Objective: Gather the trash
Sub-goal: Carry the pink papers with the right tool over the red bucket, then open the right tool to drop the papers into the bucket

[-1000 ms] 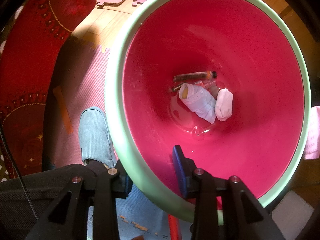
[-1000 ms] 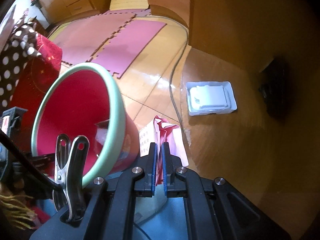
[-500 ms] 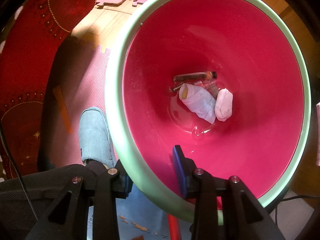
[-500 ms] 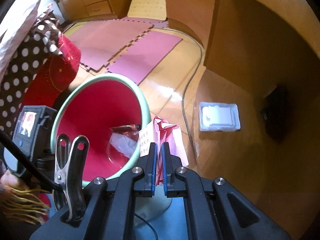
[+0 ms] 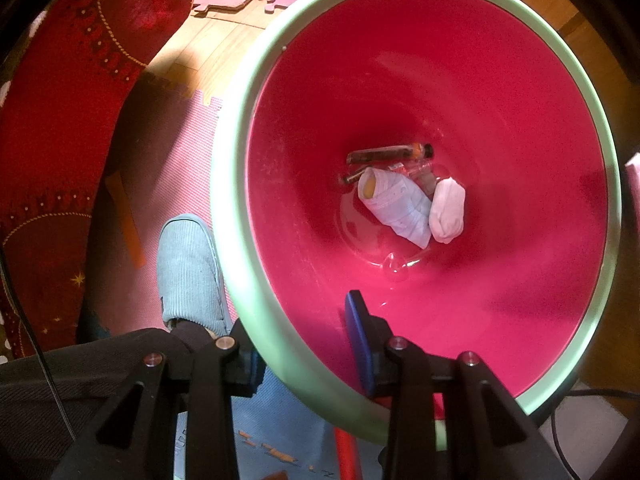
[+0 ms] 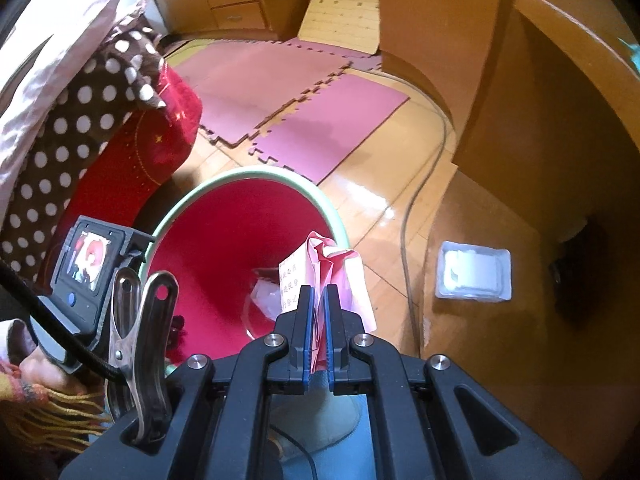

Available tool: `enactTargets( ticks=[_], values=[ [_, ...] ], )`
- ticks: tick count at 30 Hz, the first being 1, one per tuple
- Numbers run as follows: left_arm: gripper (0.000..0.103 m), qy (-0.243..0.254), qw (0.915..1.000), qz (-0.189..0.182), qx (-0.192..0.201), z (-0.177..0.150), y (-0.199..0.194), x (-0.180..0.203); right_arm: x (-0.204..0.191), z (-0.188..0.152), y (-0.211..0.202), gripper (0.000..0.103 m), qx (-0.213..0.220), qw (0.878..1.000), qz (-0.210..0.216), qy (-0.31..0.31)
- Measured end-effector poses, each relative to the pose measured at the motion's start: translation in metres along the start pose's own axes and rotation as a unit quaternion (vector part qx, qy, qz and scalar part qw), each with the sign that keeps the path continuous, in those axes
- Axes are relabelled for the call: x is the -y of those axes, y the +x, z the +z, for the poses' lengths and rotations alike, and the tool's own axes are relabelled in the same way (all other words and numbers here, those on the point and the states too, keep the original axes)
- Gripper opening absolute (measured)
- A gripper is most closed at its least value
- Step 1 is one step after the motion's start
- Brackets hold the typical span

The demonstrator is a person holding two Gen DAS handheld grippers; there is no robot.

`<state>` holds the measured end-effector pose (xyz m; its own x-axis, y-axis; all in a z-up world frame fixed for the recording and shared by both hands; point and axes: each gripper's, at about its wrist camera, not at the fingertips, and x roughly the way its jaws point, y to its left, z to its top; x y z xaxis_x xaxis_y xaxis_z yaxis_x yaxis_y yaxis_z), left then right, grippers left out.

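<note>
Printed paper, characters too small to read

The crumpled pink paper point(image 6: 320, 276), lower centre of the right wrist view, carries columns of dark printed characters on its pale left flap; none can be made out. Nothing else bears legible text.

Bin point(image 5: 236, 184) rim hides left gripper's point(image 5: 304, 344) outer finger pad. Bottles point(image 5: 390, 156) half under wads point(image 5: 400, 204), labels unreadable. Paper point(image 6: 332, 268) print too small; its lower part hidden between right gripper's point(image 6: 316, 328) pads.
</note>
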<state>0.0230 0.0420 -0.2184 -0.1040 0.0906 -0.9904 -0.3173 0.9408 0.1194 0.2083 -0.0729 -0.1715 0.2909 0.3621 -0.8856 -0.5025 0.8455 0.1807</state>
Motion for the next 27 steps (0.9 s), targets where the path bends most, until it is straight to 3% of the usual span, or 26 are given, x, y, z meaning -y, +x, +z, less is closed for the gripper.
enactTargets(
  ticks=[17,19,21,23,27],
  values=[
    [0.036,0.001,1.0000,0.000,0.000,0.000,0.000,0.000,-0.024,0.010,0.030,0.006,-0.028,0.999,0.026,-0.036],
    [0.036,0.000,1.0000,0.000,0.000,0.000,0.000,-0.001,-0.027,0.011,0.033,0.010,-0.030,0.998,0.031,-0.038],
    [0.036,0.001,1.0000,0.000,0.000,0.000,0.000,-0.001,-0.029,0.012,0.034,0.026,-0.030,0.998,0.031,-0.041],
    [0.036,0.001,1.0000,0.000,0.000,0.000,0.000,-0.001,-0.031,0.013,0.035,0.032,-0.028,0.998,0.032,-0.046],
    [0.036,0.000,1.0000,0.001,0.000,0.001,0.000,-0.001,-0.030,0.013,0.035,0.032,-0.022,0.998,0.030,-0.045]
  ],
)
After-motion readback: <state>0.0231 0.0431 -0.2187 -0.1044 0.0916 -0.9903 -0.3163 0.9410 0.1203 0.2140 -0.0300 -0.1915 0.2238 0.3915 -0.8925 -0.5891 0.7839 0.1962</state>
